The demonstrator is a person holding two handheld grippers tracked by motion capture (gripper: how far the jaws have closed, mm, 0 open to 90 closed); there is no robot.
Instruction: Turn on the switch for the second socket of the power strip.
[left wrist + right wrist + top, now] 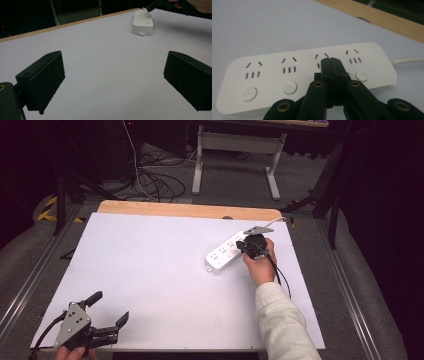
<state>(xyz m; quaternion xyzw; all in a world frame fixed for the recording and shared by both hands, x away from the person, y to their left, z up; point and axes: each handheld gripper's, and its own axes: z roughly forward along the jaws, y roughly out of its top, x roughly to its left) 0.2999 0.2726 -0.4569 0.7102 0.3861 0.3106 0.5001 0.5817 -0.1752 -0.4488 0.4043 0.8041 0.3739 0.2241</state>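
Dark floor with tangled cables and a table frame lay beyond the white table (150, 270), whose far edge showed a wooden strip (190, 210); the high view alone gave that, plus the cream sleeve (282, 320) reaching forward; a white power strip (227, 252) lay toward the table's far right, its cord running off the far edge; the right gripper (246, 247) sat on top of it with jaws pressed together, nothing between them; the right gripper view revealed four socket groups and round buttons, the closed tips (330, 62) resting over the third group; the left gripper (107, 309) hovered at the near left corner, well apart from the strip, jaws spread wide; no writing was legible on the strip.
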